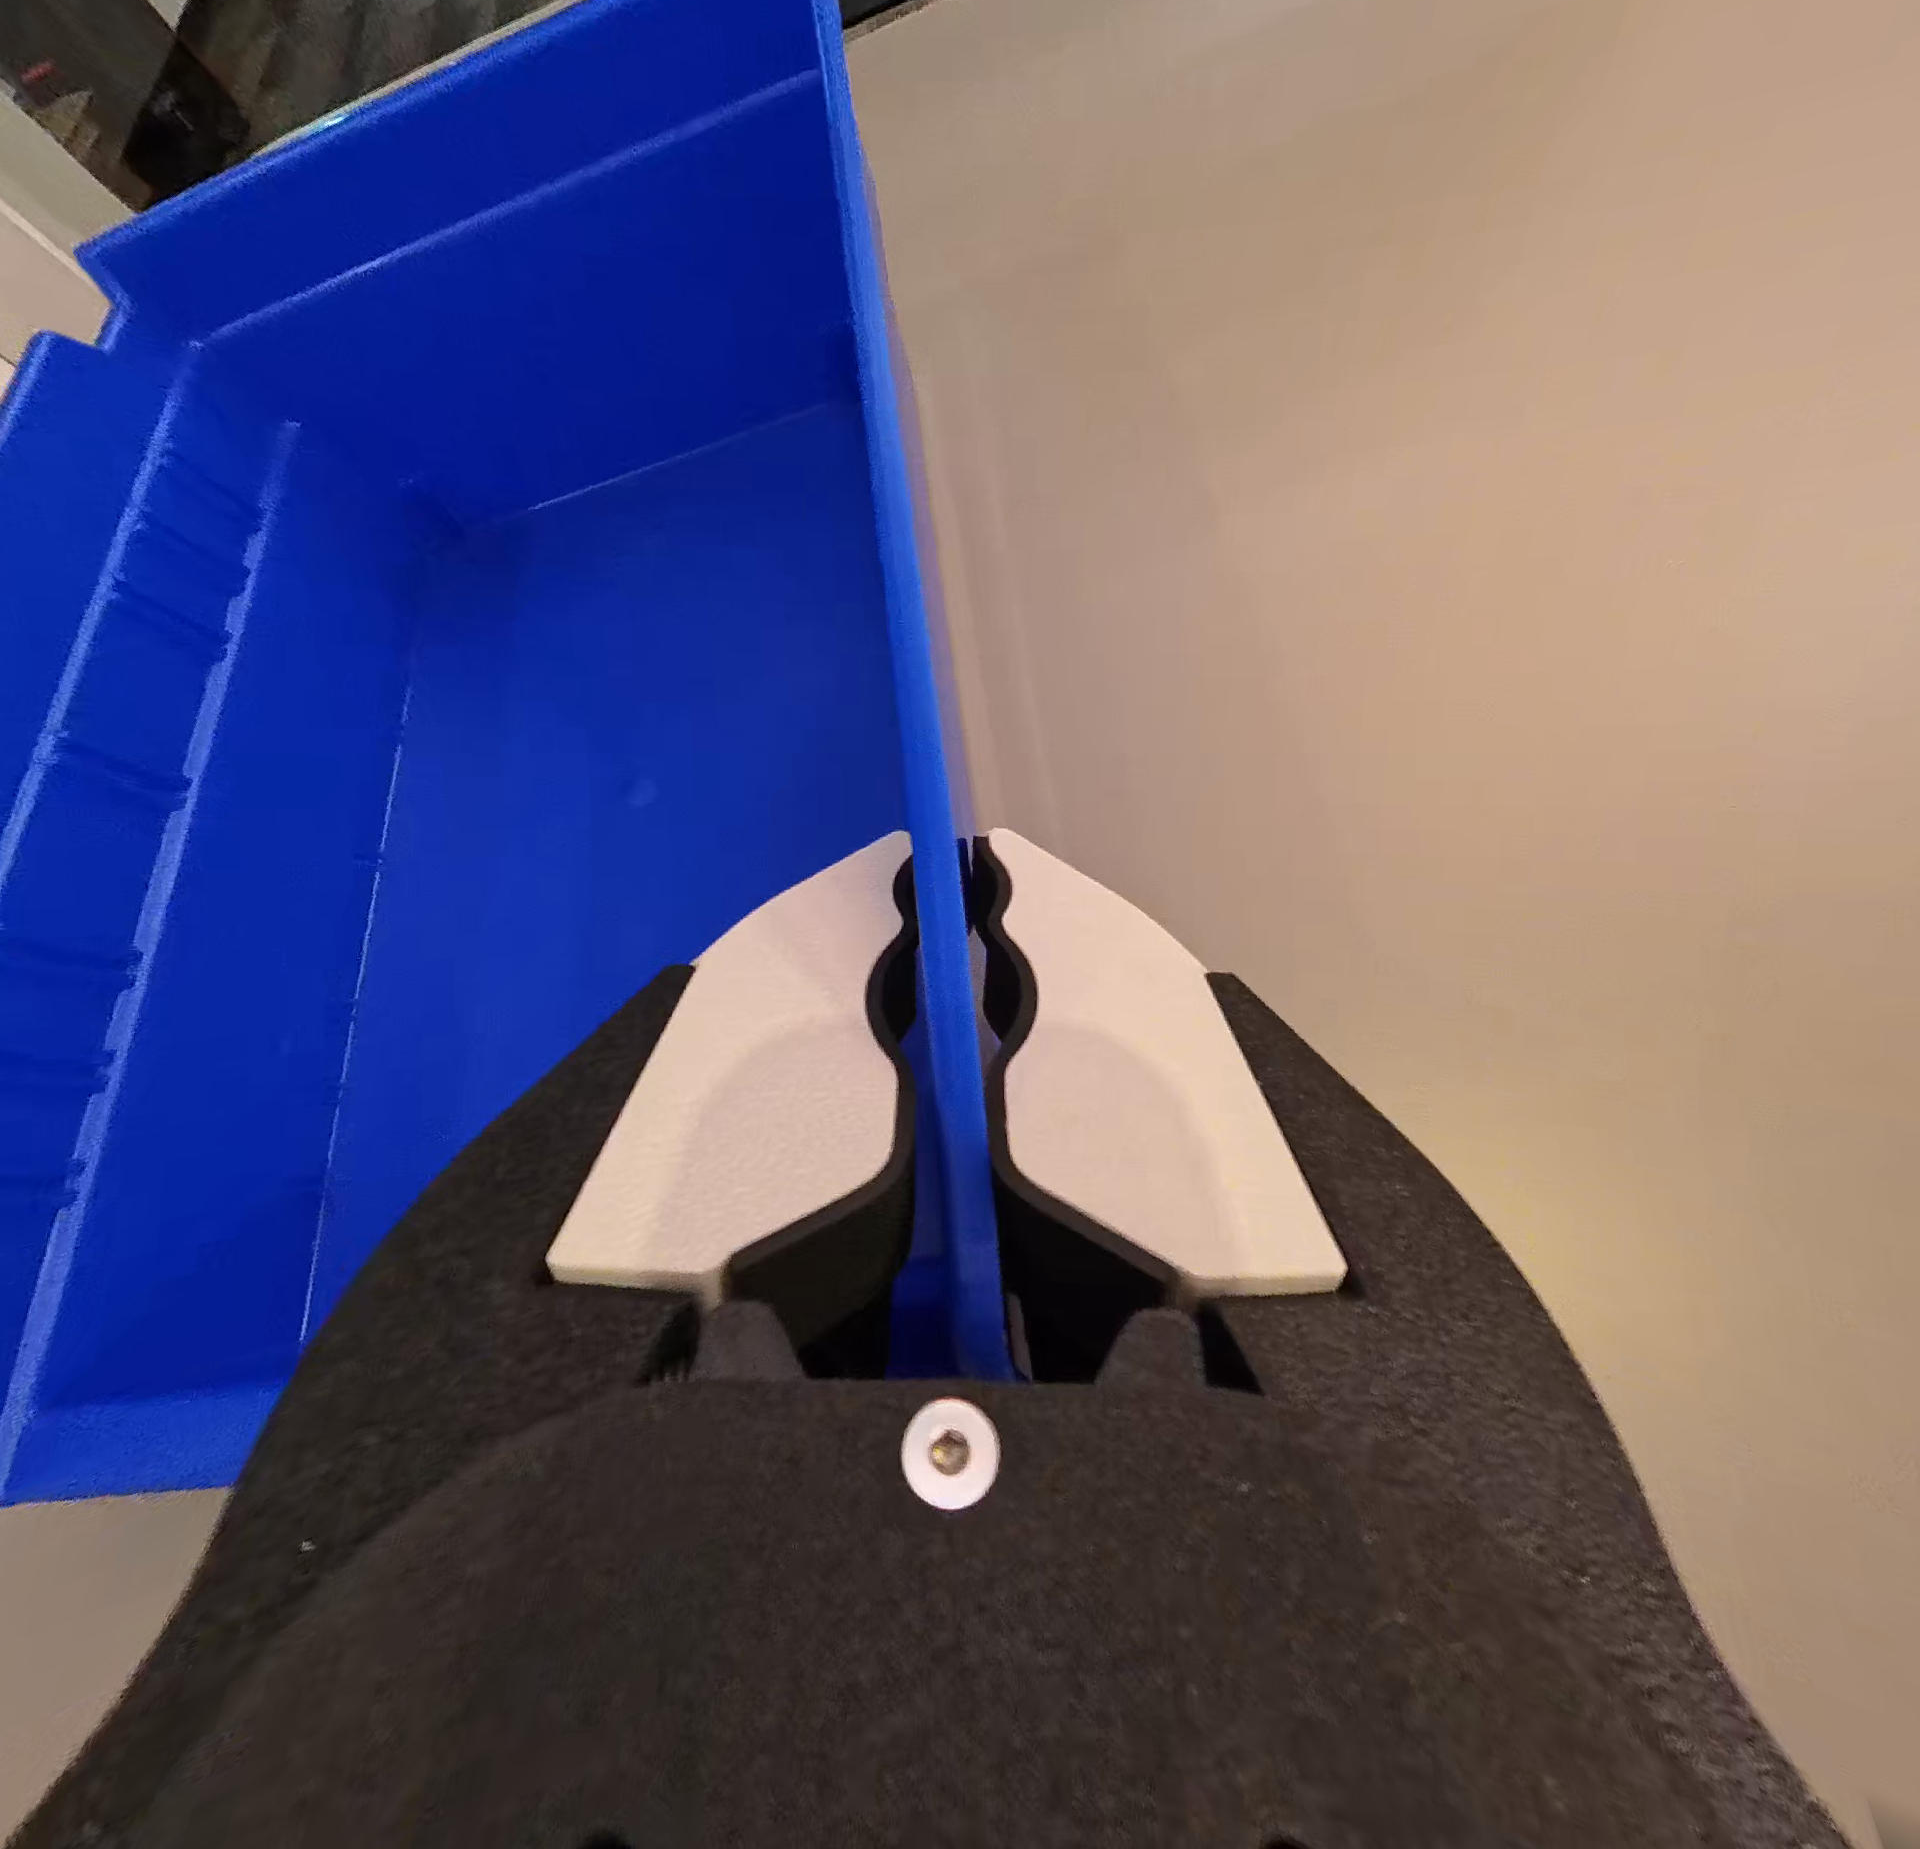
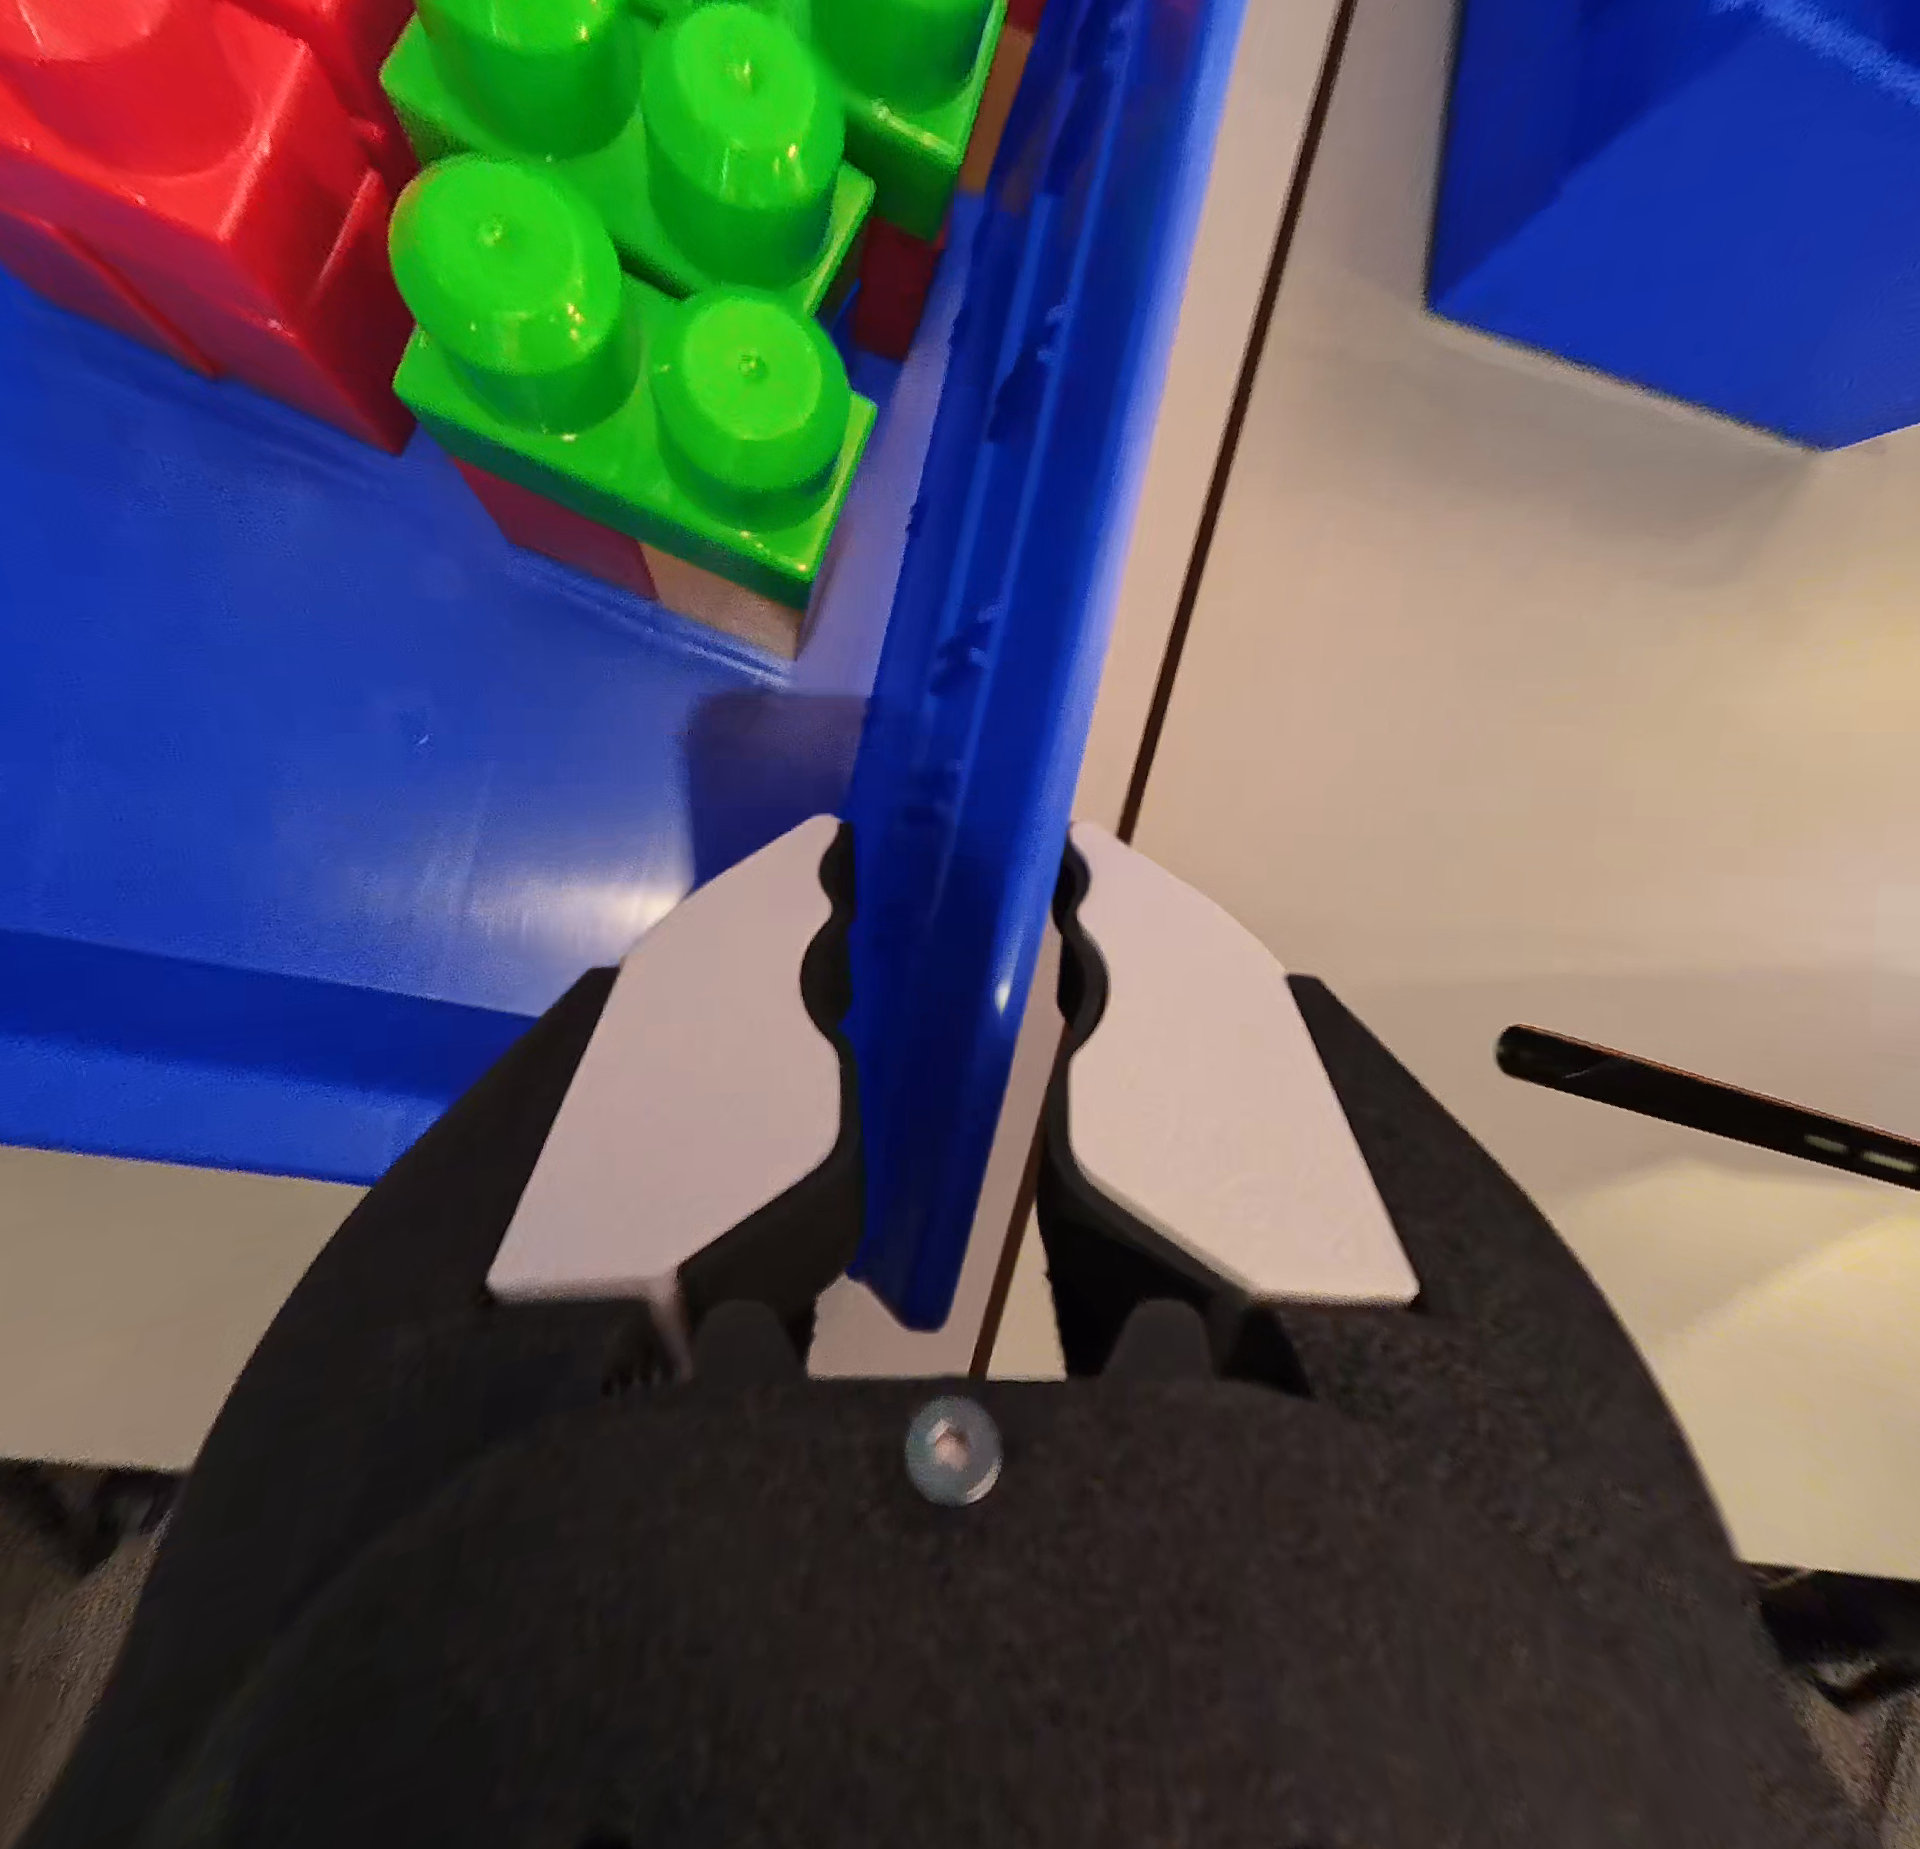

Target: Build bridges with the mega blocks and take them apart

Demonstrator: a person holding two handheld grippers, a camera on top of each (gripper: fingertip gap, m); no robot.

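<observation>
Gripping bin walls with both tools is where I am now: my left gripper (image 1: 943, 864) has its fingers narrowed onto the thin side wall of an empty blue bin (image 1: 582, 760), the wall running straight up between the pads, and my right gripper (image 2: 956, 864) is clamped the same way on the ribbed rim of a second blue bin (image 2: 260, 760) that holds the blocks. In the right wrist view the green mega blocks (image 2: 623, 272) sit studs-up, stacked over red mega blocks (image 2: 187, 168), piled in the far corner against the wall I am holding. Another blue box (image 2: 1683, 168) stands well apart on the pale table (image 2: 1455, 760), with a dark pen-like rod (image 2: 1704, 1103) lying near my right finger. I judge this to be a set-up or tidy-up step, positioning the bins, not building; no bridge shows in either view. Next I would need to settle the bins, let go of both walls, and reach in for a green block from above, gripping across its sides.
</observation>
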